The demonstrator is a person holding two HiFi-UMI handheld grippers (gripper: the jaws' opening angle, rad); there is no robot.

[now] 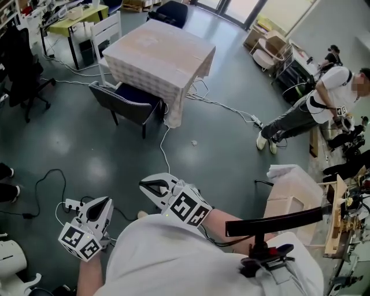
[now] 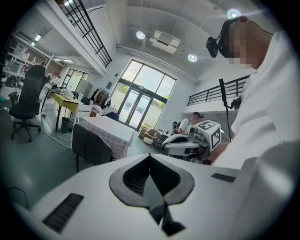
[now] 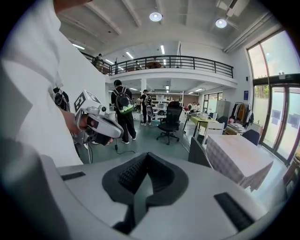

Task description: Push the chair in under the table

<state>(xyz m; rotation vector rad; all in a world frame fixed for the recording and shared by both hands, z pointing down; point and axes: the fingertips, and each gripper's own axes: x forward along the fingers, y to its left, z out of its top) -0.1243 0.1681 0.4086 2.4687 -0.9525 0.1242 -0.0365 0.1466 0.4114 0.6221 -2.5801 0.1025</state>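
Chair (image 1: pixel 124 103) juts from table (image 1: pixel 159 52) edge onto open floor (image 1: pixel 219 151).

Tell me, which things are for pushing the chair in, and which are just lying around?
For the job:
dark chair
cloth-covered table
left gripper, fingers shut, empty
right gripper, fingers shut, empty

Just lying about:
white cable on the floor
power strip
black office chair
yellow desk

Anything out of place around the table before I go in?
The dark chair stands pulled out from the table, skewed to its edge. A white cable trails over the floor beside it, possibly a trip hazard.
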